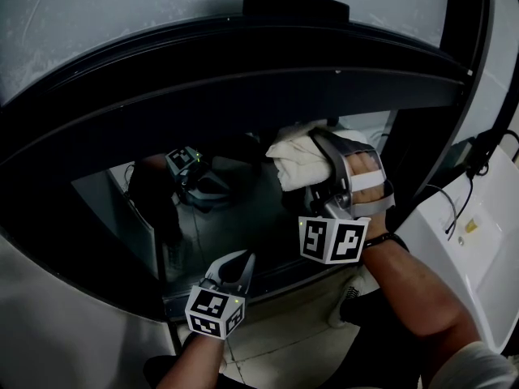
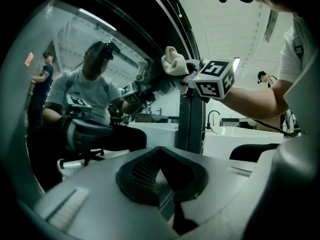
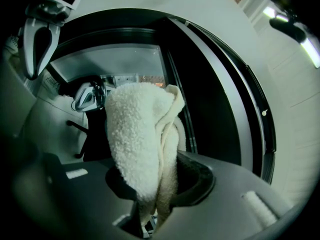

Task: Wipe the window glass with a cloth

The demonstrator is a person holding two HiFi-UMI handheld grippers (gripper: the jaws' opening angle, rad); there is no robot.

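Dark frame (image 1: 243, 87) round the window glass (image 1: 243, 217), pale wall (image 1: 122, 14) above. White counter (image 1: 486, 250) at right, tiled floor (image 1: 276, 339) below. Ceiling strip light (image 2: 236, 64) lit.

A dark curved faucet (image 2: 209, 121) stands over a long white sink basin (image 2: 235, 139).

Head view: from above, facing steeply down on the left gripper (image 1: 237, 267) and right gripper (image 1: 324, 151), both close before the window glass (image 1: 243, 209). Left gripper view: along its own jaws, the right gripper and cloth (image 2: 174, 61) lying beyond and above the tips. Right gripper view: near the glass, cloth between the jaws, left gripper beyond the tips, upper left.
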